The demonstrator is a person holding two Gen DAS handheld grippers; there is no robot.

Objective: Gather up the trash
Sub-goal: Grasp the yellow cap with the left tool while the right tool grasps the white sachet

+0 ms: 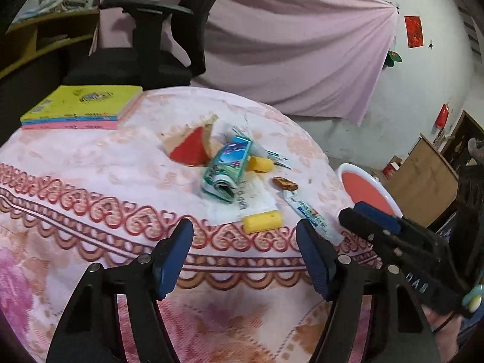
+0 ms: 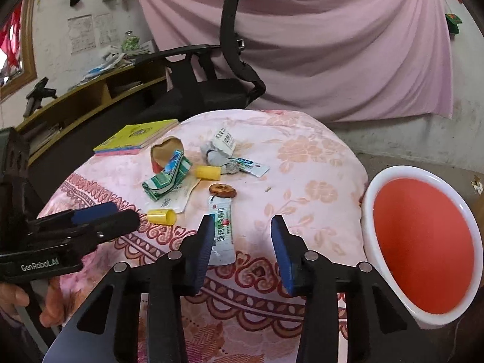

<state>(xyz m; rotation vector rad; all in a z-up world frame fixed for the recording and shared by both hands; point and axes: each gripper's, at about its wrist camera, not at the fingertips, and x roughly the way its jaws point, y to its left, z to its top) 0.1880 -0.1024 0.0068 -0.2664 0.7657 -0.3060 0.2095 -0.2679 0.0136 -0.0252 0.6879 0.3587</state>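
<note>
Trash lies on the pink floral table cover (image 1: 90,163): a crumpled green carton (image 1: 227,166), a torn red and brown card (image 1: 190,148), two yellow caps (image 1: 262,222) (image 1: 261,164), a white tube (image 1: 311,214), a brown scrap (image 1: 284,184) and crumpled white paper (image 2: 219,146). My left gripper (image 1: 243,228) is open just short of the near yellow cap, with nothing between its pads. My right gripper (image 2: 243,222) is open over the cloth, its left finger beside the white tube (image 2: 222,230). A white basin with a red inside (image 2: 423,248) stands at the table's right edge.
A stack of yellow, blue and pink books (image 1: 81,106) lies at the table's far left. A black office chair (image 1: 145,45) stands behind the table before a pink curtain (image 1: 287,45). A wooden desk (image 2: 90,96) runs along the left wall. A brown cabinet (image 1: 423,181) stands at the right.
</note>
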